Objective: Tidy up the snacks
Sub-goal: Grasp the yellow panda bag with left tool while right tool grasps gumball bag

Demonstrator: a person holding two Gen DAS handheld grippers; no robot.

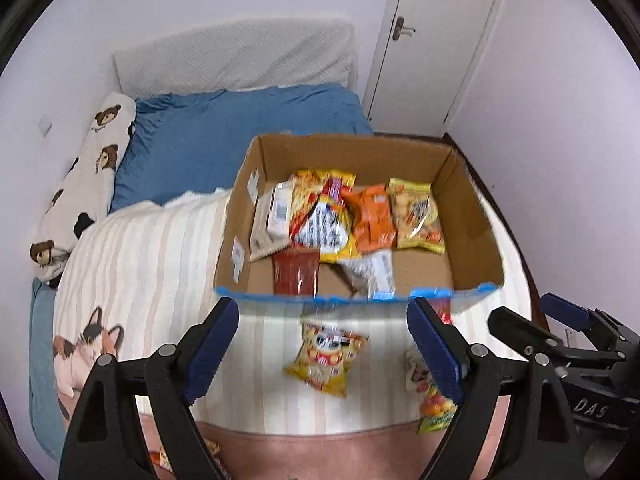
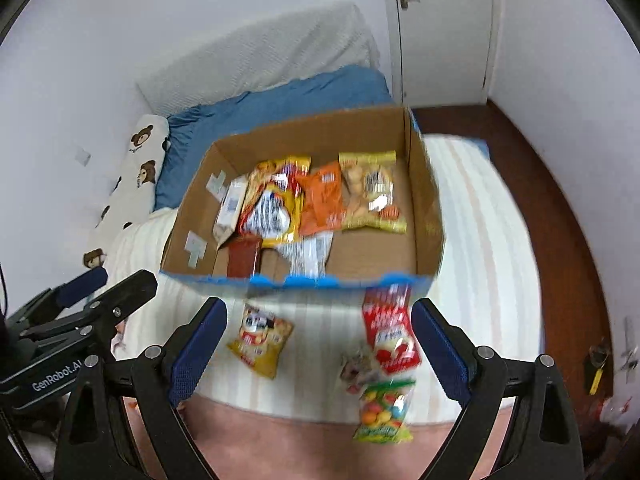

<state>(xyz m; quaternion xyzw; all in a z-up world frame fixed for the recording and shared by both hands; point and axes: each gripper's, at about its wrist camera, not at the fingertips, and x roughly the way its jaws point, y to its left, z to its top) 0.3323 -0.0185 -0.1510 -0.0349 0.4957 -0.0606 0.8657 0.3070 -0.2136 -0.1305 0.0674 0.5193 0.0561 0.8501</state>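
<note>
Left wrist: fruit-candy bag [image 1: 436,408] half-hidden behind hand-held gripper finger [image 1: 438,350].

- the right gripper [image 2: 318,346] stood wide open over the bed, with nothing between its blue fingers [image 2: 196,350].
- a brown cardboard box [image 2: 424,216] sat on the striped blanket [image 2: 480,240], open at the top.
- inside it, snack bags lay side by side at the back: a yellow and red bag [image 2: 276,204], an orange bag [image 2: 322,200] and a yellow cookie bag [image 2: 370,194].
- a white carton [image 2: 230,210] leaned on the box's left side, and a dark red packet [image 2: 244,258] lay near the front.
- outside the box, a small yellow bag [image 2: 260,338], a red bag [image 2: 390,328] and a candy bag [image 2: 384,412] lay on the blanket.
- the left gripper [image 2: 90,294] showed at the left edge.
- a bear pillow [image 2: 140,172] lay by the wall.
</note>
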